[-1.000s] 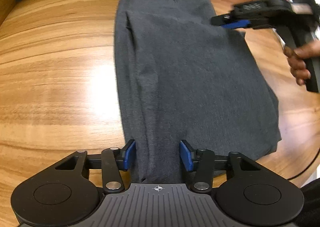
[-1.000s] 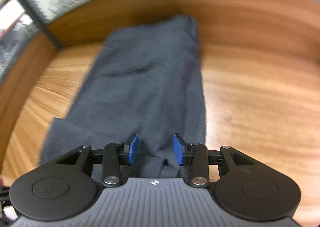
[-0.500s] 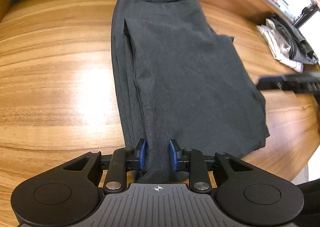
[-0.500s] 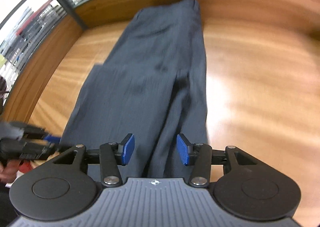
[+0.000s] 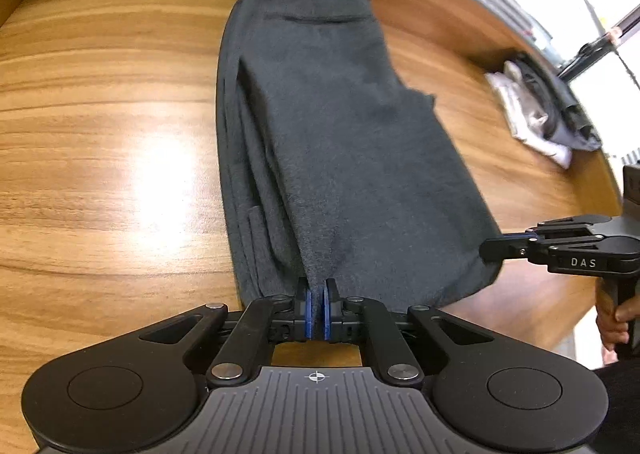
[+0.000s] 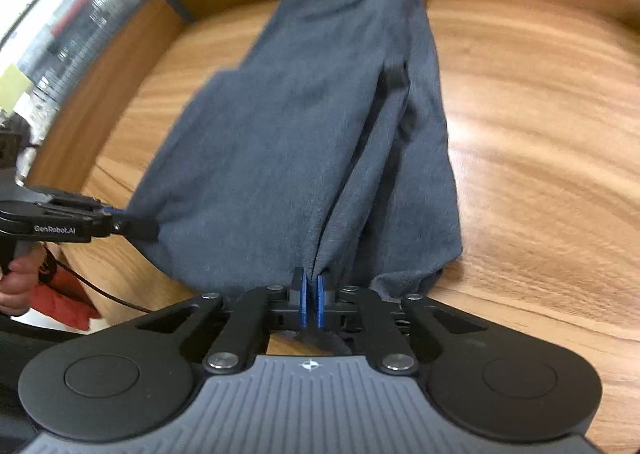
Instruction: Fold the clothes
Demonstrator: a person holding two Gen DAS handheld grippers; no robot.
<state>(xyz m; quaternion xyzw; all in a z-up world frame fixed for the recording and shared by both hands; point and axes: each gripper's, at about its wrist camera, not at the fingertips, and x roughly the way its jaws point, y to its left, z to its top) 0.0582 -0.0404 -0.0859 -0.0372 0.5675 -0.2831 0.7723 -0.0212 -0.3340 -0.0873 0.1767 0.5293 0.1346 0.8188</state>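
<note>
Dark grey trousers lie lengthwise on the wooden table, waistband at the far end. My left gripper is shut on the near hem, whose cloth is pinched between the blue pads and raised a little. In the right wrist view the trousers run away from my right gripper, which is shut on the same near edge. Each gripper also shows in the other's view: the right gripper at the hem's right corner, the left gripper at its left corner.
A heap of light and dark clothes lies at the table's far right. A raised wooden rim runs round the back. The table's front edge is close below the hem, with a cable and red fabric beyond it.
Both grippers went from open to shut on the near hem. The right gripper swung from the trousers' far side to the near right corner. The hem has lifted slightly.
</note>
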